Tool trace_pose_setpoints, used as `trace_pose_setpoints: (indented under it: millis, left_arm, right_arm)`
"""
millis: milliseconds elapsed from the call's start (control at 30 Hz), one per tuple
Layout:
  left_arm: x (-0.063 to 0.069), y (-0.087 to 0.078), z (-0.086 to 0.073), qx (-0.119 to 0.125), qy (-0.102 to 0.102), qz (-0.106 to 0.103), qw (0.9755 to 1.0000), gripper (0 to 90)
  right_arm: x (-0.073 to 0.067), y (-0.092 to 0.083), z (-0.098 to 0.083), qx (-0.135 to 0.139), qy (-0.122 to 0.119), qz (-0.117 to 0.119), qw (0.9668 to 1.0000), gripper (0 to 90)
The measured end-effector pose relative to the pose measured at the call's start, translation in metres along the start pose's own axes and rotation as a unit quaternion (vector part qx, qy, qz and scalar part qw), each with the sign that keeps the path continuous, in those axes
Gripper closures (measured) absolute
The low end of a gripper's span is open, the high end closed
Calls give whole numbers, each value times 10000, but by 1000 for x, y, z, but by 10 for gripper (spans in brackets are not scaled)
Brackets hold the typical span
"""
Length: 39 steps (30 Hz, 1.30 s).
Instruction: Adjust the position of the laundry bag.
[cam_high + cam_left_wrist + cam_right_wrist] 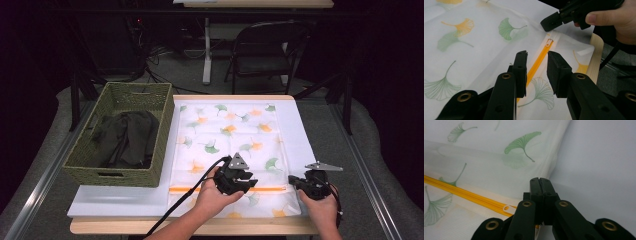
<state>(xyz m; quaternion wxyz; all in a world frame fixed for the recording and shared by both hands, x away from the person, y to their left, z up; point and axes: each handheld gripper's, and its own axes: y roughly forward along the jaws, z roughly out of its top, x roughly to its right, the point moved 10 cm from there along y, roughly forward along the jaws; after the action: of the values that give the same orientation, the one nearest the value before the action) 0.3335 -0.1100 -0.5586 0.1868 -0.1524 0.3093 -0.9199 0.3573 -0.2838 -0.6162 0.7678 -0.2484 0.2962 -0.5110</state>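
Your right gripper (540,181) has pinched shut at the fabric bag's (225,135) edge beside the zipper pull (509,208), your left gripper's (537,58) jaws straddle the orange zipper (537,62) unclamped; unzipping remains undone.

On the desk (300,120) a mat (100,202) lies under my pillowcase (225,130), whose zipper (200,189) runs across its near end. The basket (165,125) stands left of the pillowcase with a garment (127,135) in it, and a chair (265,50) stands behind the desk. My left claw (248,184) hangs over the zipper's middle, my right claw (293,181) at the zipper's right end beside its pull tab (509,208).
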Motion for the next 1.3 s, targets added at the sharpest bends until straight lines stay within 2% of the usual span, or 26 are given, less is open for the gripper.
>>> trace_pose_setpoints:
  millis: [200, 433, 567, 667, 767, 933, 1067, 1300]
  left_arm:
    - [9, 16, 0, -72, 68, -167, 9998, 710]
    - [17, 31, 0, -180, 194, -307, 9992, 721]
    - [20, 37, 1, -207, 211, -410, 9987, 738]
    - [20, 40, 1, -218, 214, -429, 9986, 749]
    - [18, 44, 2, -216, 224, -356, 9989, 754]
    - [20, 51, 3, -206, 190, -459, 9986, 761]
    - [22, 57, 2, -217, 214, -453, 9985, 765]
    - [23, 59, 3, -163, 128, -532, 9984, 762]
  right_arm:
    - [-8, -11, 9, 268, -5, 195, 9994, 900]
    - [-14, -18, 15, 437, -14, 326, 9985, 900]
    - [-16, -21, 17, 519, 57, 491, 9974, 900]
    - [-16, -23, 19, 589, 131, 584, 9965, 900]
    - [-17, -25, 21, 627, 151, 642, 9959, 900]
    - [-21, -26, 23, 639, 149, 739, 9951, 900]
    - [-24, -26, 26, 673, 130, 801, 9944, 900]
    - [-31, -29, 31, 781, 134, 994, 9919, 900]
